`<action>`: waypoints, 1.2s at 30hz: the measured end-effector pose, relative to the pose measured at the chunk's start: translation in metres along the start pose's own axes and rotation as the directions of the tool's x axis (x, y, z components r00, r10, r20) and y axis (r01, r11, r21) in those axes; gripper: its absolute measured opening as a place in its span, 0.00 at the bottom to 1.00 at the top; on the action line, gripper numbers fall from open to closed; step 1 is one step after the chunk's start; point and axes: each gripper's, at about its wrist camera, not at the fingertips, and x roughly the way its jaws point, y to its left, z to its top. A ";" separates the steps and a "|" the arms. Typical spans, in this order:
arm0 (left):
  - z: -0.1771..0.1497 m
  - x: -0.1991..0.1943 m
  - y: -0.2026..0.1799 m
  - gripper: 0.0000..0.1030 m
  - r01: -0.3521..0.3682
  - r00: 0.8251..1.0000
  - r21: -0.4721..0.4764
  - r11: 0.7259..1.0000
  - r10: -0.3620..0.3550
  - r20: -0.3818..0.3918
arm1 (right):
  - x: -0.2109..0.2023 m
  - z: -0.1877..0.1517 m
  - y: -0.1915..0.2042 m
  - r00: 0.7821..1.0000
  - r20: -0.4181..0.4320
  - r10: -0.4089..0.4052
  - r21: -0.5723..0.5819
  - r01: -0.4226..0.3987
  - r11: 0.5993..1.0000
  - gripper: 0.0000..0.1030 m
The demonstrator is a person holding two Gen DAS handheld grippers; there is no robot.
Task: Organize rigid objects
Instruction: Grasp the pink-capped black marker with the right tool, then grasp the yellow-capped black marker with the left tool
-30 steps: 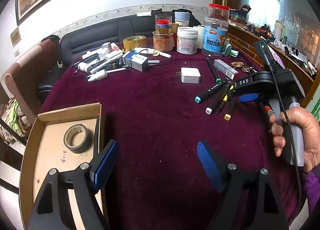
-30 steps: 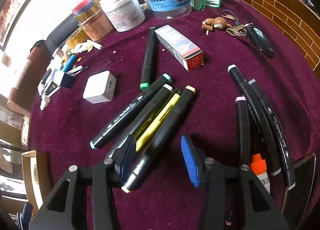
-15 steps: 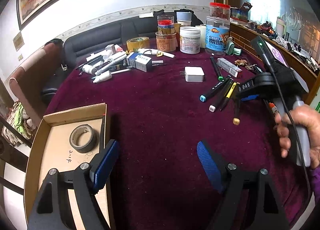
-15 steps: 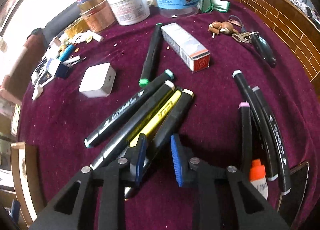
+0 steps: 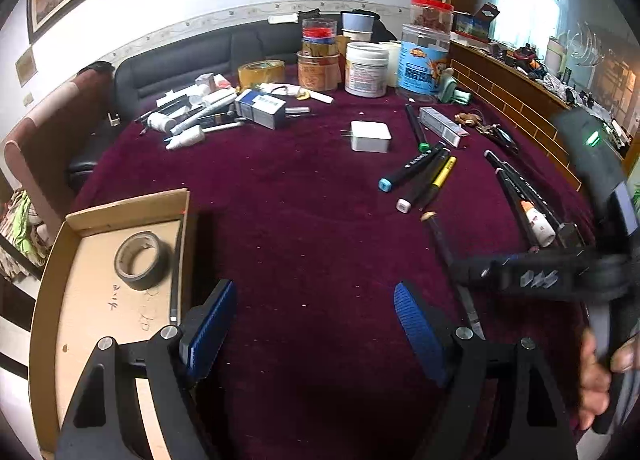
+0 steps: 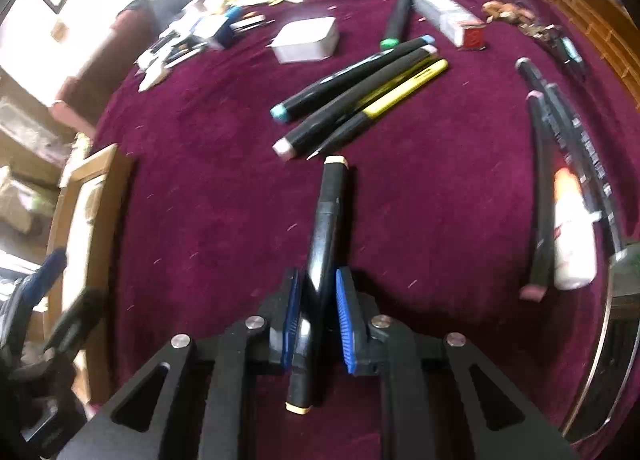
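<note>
- Where the cardboard box (image 5: 120, 212) sits at far left on the maroon worktop (image 5: 300, 220), a tape roll (image 5: 140, 260) lies inside.
- Left gripper (image 5: 316, 324): jaws wide apart, nothing between them.
- Three markers (image 6: 352, 100) lie grouped mid-worktop.
- Right gripper (image 6: 316, 316): jaws have just been closing; pads now clamp a black marker (image 6: 326, 228), cream-capped, pointing forward.

No legible text anywhere.
</note>
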 end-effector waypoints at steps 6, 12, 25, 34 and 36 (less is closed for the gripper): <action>0.002 0.003 -0.014 0.81 0.055 0.998 0.006 0.998 -0.055 -0.025 | -0.094 0.001 -0.014 0.940 0.341 -0.031 -0.054 0.052 0.997 0.74; 0.004 0.026 -0.039 0.81 0.092 0.993 0.014 0.996 -0.091 -0.080 | -0.134 0.001 -0.060 0.877 0.450 -0.166 0.018 0.177 0.984 1.00; 0.008 0.090 -0.096 0.73 0.090 0.978 0.091 0.992 -0.070 -0.197 | -0.116 -0.005 -0.109 0.940 0.335 -0.057 0.067 0.037 0.997 0.82; 0.007 0.077 -0.090 0.13 0.221 0.963 0.049 0.974 -0.210 -0.169 | -0.102 0.013 -0.116 0.963 0.268 -0.019 0.075 -0.001 0.997 0.69; 0.007 0.070 -0.084 0.13 0.241 0.960 0.029 0.970 -0.234 -0.153 | -0.094 0.019 -0.116 0.971 0.240 0.018 0.084 -0.039 0.996 0.57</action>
